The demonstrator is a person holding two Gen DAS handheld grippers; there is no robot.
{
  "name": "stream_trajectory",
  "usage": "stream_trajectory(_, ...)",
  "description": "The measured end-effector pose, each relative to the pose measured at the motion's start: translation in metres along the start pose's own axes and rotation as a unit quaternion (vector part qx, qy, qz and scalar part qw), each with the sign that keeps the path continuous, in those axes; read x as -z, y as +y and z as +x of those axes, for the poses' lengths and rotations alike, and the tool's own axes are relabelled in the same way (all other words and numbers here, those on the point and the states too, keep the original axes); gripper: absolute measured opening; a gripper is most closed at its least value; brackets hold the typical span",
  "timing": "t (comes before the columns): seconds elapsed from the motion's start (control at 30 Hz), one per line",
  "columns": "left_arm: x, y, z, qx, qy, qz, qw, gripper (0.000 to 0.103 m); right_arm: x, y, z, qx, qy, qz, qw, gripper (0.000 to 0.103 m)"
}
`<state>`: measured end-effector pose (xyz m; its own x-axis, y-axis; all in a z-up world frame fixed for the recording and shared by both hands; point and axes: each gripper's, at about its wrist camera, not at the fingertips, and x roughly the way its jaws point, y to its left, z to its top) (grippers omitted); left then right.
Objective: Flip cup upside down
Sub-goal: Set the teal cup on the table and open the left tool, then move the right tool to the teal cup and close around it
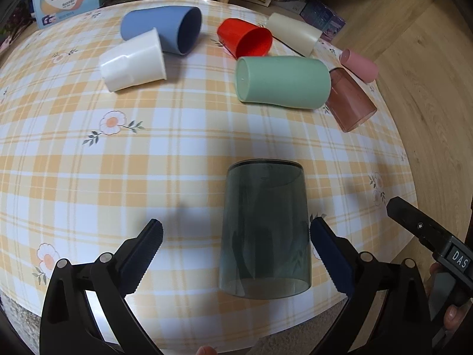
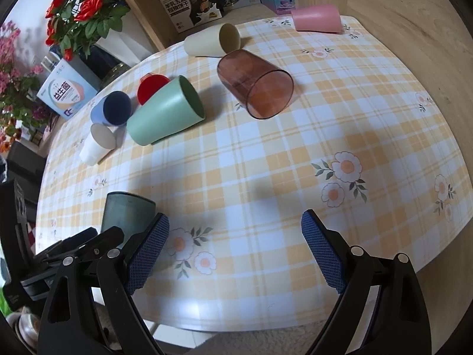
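The smoky grey cup (image 1: 264,230) lies on its side at the near edge of the table (image 1: 183,148), which is covered in a yellow plaid floral cloth. Its long axis runs roughly along the left gripper's line of sight: the closed base points away toward the table centre, and the open mouth points back toward the camera and the table edge. In the right wrist view the same cup (image 2: 127,216) shows only in part, behind the left device.

The left gripper (image 1: 236,254) is spread wide, its jaws straddling the cup's mouth end. The right-hand pad (image 1: 328,254) sits just beside the cup wall; whether it touches cannot be told. The left-hand pad stands well apart from the cup.

The right gripper (image 2: 235,251) is likewise spread wide, holds nothing, and sits over bare cloth to the right of the cup.

Further back, seven other cups lie on their sides: blue cup (image 1: 161,28), white cup (image 1: 133,60), red cup (image 1: 245,40), cream cup (image 1: 292,32), green cup (image 1: 282,81), brown translucent cup (image 1: 350,103) and pink cup (image 1: 359,65).
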<state>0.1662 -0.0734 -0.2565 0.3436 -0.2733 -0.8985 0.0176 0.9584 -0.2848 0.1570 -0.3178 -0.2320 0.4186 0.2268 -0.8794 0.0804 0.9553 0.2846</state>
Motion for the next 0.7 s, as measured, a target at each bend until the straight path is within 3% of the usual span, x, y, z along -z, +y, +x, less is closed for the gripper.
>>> stream_trajectory(0.33,0.003,0.017,-0.022,0.034,-0.018,-0.01,0.9992,0.097,0.001,0.023,-0.009,0.012,-0.004,-0.011,1.0,0.088)
stream_trajectory(0.7,0.004,0.041,-0.06,0.0,-0.066,0.02,0.9976,0.097,0.003,0.051,-0.009,0.008,0.005,-0.024,1.0,0.088)
